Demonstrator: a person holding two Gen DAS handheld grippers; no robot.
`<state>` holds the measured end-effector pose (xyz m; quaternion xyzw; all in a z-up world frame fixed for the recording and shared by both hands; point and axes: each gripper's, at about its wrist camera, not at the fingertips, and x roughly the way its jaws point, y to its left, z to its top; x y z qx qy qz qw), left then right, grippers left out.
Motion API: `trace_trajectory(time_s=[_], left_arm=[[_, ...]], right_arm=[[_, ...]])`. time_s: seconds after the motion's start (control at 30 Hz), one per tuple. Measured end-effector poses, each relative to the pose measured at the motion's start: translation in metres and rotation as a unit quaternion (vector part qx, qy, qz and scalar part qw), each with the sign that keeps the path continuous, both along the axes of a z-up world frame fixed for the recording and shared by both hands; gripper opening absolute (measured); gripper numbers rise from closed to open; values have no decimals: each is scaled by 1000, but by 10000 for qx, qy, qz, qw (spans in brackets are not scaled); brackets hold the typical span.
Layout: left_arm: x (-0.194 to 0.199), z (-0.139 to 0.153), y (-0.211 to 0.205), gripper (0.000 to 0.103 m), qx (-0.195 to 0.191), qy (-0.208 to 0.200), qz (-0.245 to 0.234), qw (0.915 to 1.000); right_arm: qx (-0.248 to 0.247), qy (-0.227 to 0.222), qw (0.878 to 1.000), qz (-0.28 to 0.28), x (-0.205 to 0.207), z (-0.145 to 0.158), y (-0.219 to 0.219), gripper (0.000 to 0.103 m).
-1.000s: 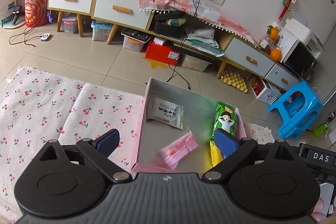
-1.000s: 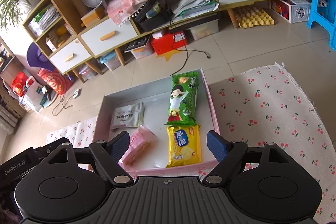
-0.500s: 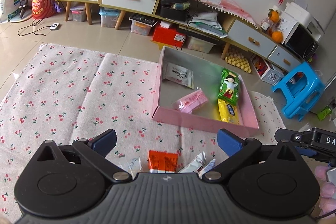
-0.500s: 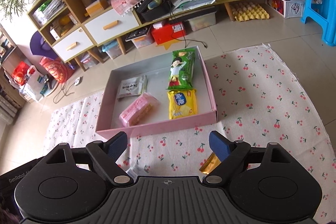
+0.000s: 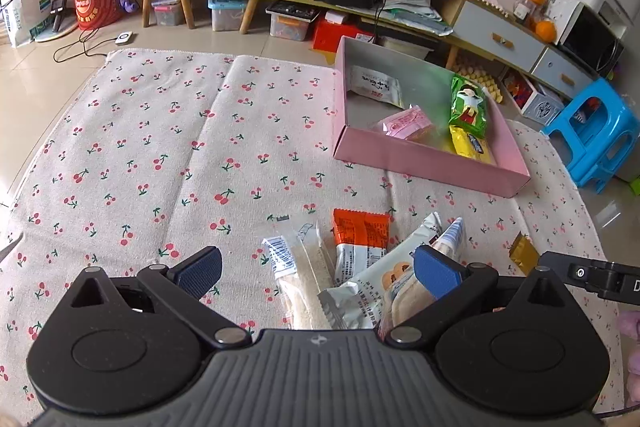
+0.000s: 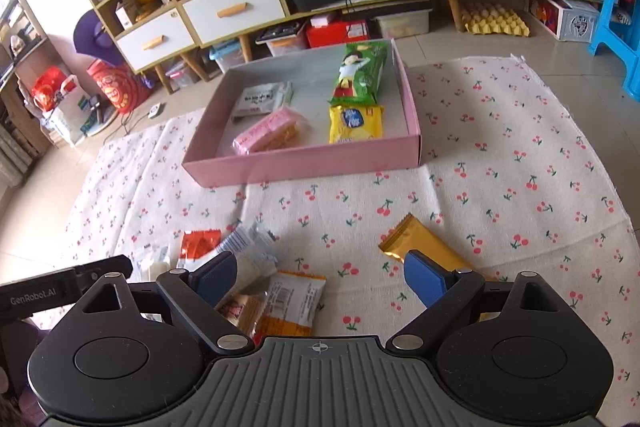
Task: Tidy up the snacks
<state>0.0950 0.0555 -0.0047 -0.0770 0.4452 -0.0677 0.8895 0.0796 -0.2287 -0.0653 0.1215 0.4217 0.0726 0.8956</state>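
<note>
So my left gripper (image 5: 316, 273) has its blue-padded fingers (image 5: 434, 271) spread as wide as they go, nothing pinched, hanging over the loose pile of snacks on the cherry-print cloth (image 5: 160, 155) on the floor. The right gripper (image 6: 316, 277) has just been opening its fingers too, and there's nothing clamped between them either.

Under the left one: a clear long packet with a barcode strip (image 5: 298, 275) has its long axis running away from me, and next to it an orange-and-white sachet (image 5: 360, 243) points the same way, orange end far. A white pastry wrapper with a round bun picture (image 5: 380, 287) lies on a diagonal, leaning up to the right, partly behind the right-hand pad.

From the right wrist view, a white-and-orange wrapper with a barcode (image 6: 294, 301) sits between the fingers, closer to the left pad. A shiny gold foil packet (image 6: 420, 241) lies diagonally, with its near end tucked behind the right pad.

Further out is the shallow pink cardboard box with a grey inside (image 6: 304, 161), resting on the cloth. In it, a green packet with a cartoon kid (image 6: 360, 73) points lengthwise to the back wall, a yellow packet (image 6: 354, 123) is right in front of it, a pink wrapped bar (image 6: 266, 135) is angled, and a white flat sachet (image 6: 260, 99) is near the back left.
</note>
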Motion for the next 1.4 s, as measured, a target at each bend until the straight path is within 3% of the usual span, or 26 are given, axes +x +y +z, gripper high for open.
trace_trajectory(time_s=[0.17,0.53,0.77,0.93,1.23,1.4], left_arm=[[-9,-8,1,102,176,91,-151,9997],[-23,-23,-7,102,596,86,-530,9968],[-28,-27,-20,102,729,-2,-895,9933],[-29,-32,-23,99,1131,-173,-1071,9876],[-23,-39,-10,95,767,-166,-848,9933],[-21,-46,-14,95,854,-121,-871,9925]], right_arm=[[14,119,9999,92,-9,-11,-1,92],[-517,159,9983,211,-19,-27,-8,92],[-293,329,9990,70,-18,-31,-17,92],[-326,386,9986,168,-19,-35,-9,92],[-157,301,9990,292,-7,-27,18,92],[167,266,9993,221,5,-23,35,92]])
